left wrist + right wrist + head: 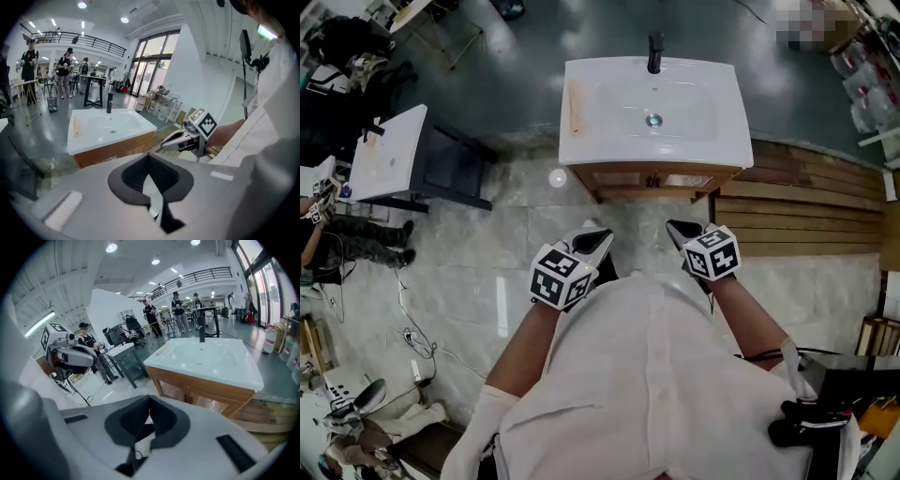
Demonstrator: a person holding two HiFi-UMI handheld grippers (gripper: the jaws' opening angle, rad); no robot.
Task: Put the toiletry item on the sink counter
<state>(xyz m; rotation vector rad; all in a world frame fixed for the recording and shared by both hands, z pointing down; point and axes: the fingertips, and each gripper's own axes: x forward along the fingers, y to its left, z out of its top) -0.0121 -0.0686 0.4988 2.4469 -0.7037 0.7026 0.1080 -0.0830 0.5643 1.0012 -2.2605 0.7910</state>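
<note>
The white sink counter (727, 112) with a black faucet (655, 52) stands on a wooden cabinet straight ahead. A thin tan stick-like item (575, 105) lies on its left rim, and shows in the left gripper view as the same tan item (77, 126). Both grippers hang close to the person's chest, well short of the sink. The left gripper (598, 239) is shut with nothing between its jaws, and its tips meet in its own view (149, 157). The right gripper (680, 228) is likewise shut and empty (149, 398).
A small white table (389, 155) on a dark frame stands to the left. Wooden slats (806, 211) lie on the floor to the right of the cabinet. Cables (412, 328) trail over the tiles at the left, near a person's legs.
</note>
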